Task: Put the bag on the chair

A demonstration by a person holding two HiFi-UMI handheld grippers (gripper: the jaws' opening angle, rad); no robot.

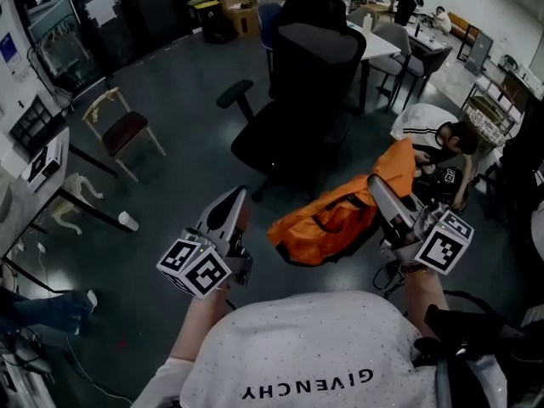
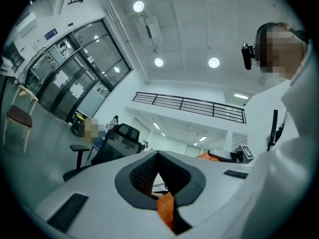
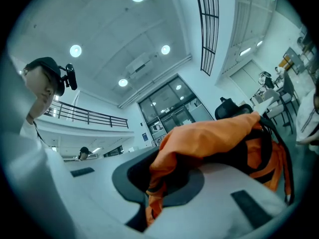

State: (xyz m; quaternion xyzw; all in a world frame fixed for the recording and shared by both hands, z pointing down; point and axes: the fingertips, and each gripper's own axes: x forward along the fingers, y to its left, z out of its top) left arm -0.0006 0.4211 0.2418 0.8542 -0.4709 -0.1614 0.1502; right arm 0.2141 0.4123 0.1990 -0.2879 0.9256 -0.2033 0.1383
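Here the fingers of the right gripper and the left gripper are both clamped on orange fabric of the bag. It hangs slung crosswise between them. The chair stands straight ahead beyond it, its seat somewhat nearer the left gripper.

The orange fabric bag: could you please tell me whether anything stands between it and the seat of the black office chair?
Nothing visible does. The orange fabric bag is gripped by the left tongs and the right tongs, just short of the black office chair; only bare floor lies between, and the seat looks empty.
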